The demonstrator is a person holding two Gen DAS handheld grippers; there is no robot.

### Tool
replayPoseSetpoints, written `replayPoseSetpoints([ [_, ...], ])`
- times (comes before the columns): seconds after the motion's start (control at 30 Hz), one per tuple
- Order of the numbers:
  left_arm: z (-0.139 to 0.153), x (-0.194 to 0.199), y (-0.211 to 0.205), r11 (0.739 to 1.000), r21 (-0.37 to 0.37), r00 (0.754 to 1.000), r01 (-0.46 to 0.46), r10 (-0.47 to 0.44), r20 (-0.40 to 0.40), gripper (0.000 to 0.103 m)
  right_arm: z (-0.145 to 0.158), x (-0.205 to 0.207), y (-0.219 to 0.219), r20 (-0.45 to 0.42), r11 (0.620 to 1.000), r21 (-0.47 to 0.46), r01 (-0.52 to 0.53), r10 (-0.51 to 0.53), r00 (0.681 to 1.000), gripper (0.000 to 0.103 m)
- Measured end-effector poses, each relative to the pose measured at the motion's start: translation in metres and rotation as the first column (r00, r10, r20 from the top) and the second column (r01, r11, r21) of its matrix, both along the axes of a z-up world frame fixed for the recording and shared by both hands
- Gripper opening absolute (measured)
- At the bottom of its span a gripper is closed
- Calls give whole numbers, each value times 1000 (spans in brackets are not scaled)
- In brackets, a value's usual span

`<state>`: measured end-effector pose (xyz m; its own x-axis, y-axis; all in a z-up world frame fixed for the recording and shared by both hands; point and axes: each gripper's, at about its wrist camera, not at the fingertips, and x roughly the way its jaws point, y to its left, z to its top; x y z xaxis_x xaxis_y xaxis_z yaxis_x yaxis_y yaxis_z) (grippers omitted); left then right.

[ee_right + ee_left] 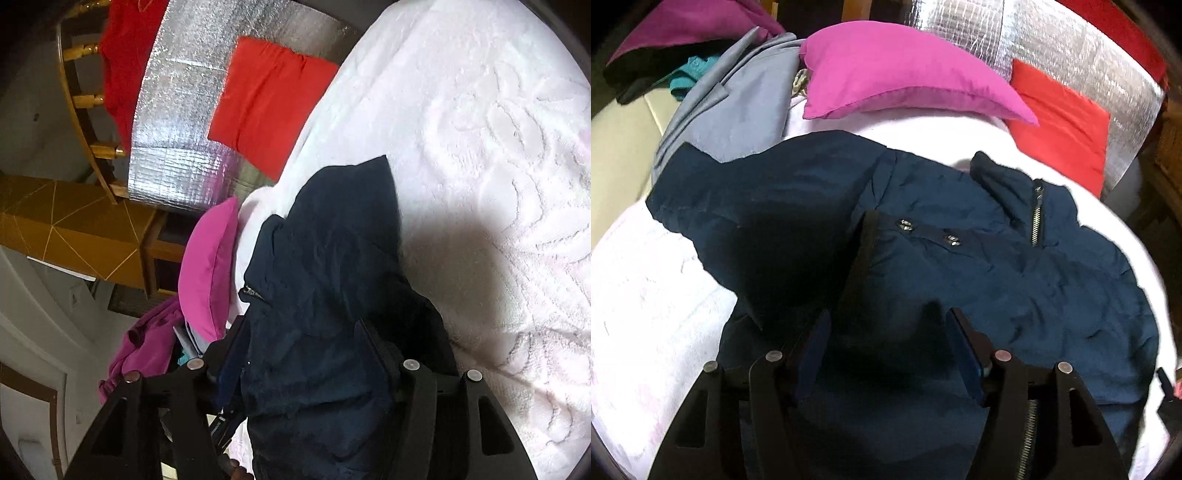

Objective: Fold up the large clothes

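Overhead lighting is bright: the bedspread (480, 147) is overexposed. A soft shadow falls beside the jacket (332, 258). The foil (1071, 55) shows glare. Fisheye curvature and dark vignetting affect edges.

The navy jacket (960, 277) hem runs off the lower edge; its fabric hides the right fingers' (380, 354) tips

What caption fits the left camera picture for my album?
A navy jacket lies on a white blanket below a pink pillow, the left gripper above it.
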<state>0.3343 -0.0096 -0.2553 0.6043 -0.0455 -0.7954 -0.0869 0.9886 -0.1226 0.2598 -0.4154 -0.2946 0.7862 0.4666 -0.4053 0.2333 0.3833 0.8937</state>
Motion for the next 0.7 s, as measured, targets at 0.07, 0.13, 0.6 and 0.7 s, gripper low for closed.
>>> replayPoseSetpoints([
  [0.07, -4, 2, -2, 1000, 31, 1000, 0, 0, -5, 65, -3, 4, 7, -33, 999, -31, -15, 14, 999, 55],
  [0.13, -7, 2, -5, 998, 65, 1000, 3, -3, -2, 64, -6, 8, 12, -68, 997, -70, -30, 25, 997, 55],
  [0.6, 8, -7, -9, 990, 134, 998, 47, -51, 24, 64, 30, -4, 25, -52, 919, -394, -24, 4, 999, 42],
  [0.7, 19, -11, -10, 990, 126, 995, 62, -72, 75, 64, 49, -18, 13, -3, 862, -500, 83, -98, 995, 88],
])
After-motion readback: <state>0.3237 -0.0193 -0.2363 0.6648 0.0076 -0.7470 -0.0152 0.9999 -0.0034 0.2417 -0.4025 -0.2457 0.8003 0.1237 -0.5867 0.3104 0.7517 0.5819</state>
